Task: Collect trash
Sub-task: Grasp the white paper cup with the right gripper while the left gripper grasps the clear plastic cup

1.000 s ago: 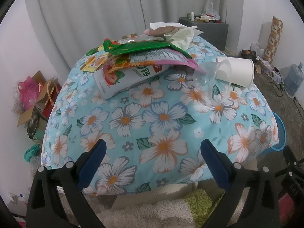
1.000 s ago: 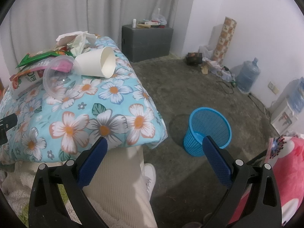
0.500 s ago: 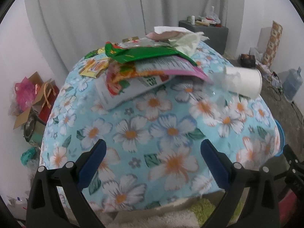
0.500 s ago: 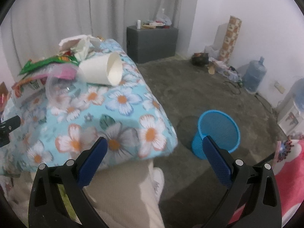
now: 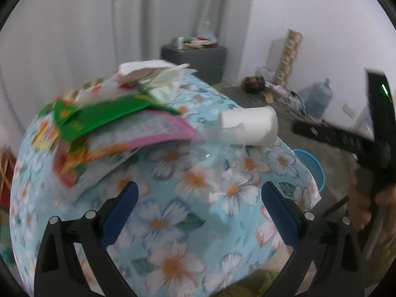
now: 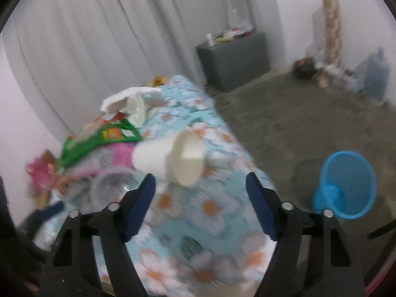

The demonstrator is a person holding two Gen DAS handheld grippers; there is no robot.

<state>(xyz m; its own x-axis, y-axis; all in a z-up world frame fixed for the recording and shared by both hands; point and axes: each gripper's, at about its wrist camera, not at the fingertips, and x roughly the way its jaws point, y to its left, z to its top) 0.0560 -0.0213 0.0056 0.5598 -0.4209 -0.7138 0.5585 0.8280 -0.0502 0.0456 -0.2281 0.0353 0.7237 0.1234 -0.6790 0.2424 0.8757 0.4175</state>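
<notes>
Both frames motion-blurred. Left gripper [image 5: 198,198] has its blue-padded fingers spread wide, nothing between them, hovering over the near part of the floral tablecloth [image 5: 173,217]. Right gripper [image 6: 200,198] likewise spread wide and empty, above the near right part of the cloth.

Trash on the cloth: white paper cup [image 5: 250,128] on its side near the right edge, mouth toward the right gripper. Clear plastic cup [image 6: 113,185] also on its side, just beside the paper cup's base, touching or nearly so; blur hides which. Green snack wrapper [image 5: 99,116] tops a loose pile of wrappers toward the left edge, with a pink-edged packet [image 5: 158,133] beneath it. Crumpled white tissues [image 5: 153,74] at the far end of the pile.

Blue mesh wastebasket [image 6: 346,185] stands on the floor beyond the cloth's right edge, well apart from the cups. Grey cabinet [image 6: 235,59] by the curtain, water jug [image 5: 318,99] near the wall.
</notes>
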